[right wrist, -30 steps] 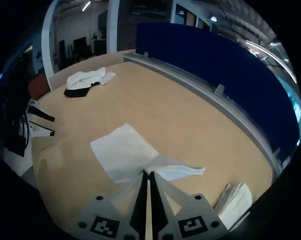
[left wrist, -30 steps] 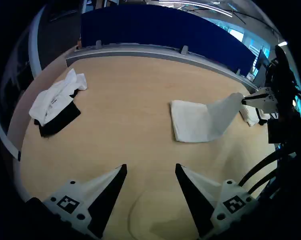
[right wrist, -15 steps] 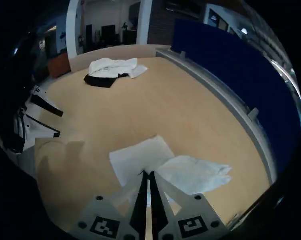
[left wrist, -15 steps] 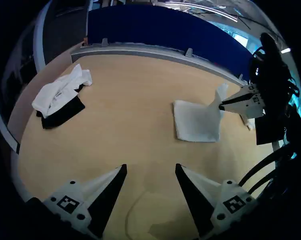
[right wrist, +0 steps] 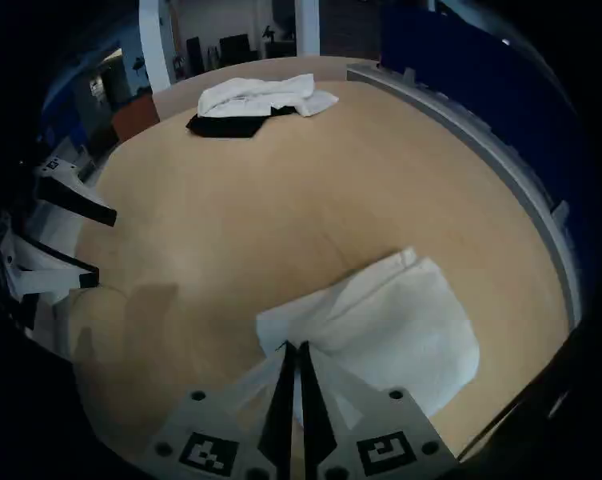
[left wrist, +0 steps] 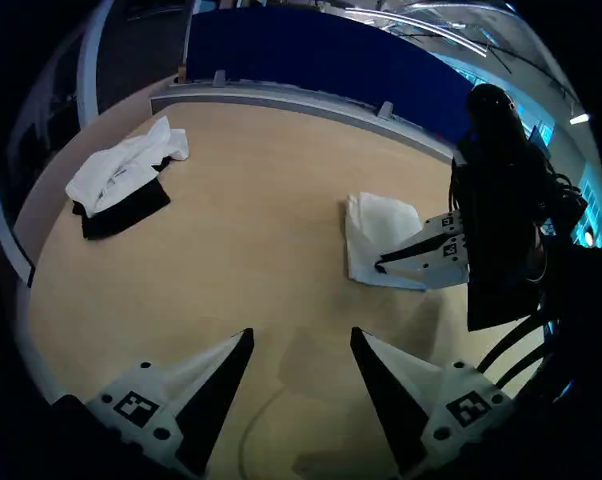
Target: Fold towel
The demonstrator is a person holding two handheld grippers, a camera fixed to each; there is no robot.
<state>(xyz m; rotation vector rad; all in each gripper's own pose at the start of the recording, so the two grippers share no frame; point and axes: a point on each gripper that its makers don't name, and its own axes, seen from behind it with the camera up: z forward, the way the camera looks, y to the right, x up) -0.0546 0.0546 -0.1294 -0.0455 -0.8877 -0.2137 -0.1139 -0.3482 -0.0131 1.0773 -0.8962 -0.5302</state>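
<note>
Towel (right wrist: 396, 320), right of centre on the tabletop (left wrist: 253, 208), now lies doubled over itself, its raised edge carried across by the right tongs (right wrist: 294, 352), which pinch a corner; left tongs (left wrist: 301, 332) wide, empty; fold nearly laid, release likely next.

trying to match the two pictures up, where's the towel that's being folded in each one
Left gripper view: the towel lies right of centre, with the right gripper at its near edge.
Right gripper view: the towel sits low and right of centre, just ahead of that gripper's own fingertips.
Shared landmark: the white and black cloth pile, upper left in the left gripper view and top centre in the right gripper view.
</note>
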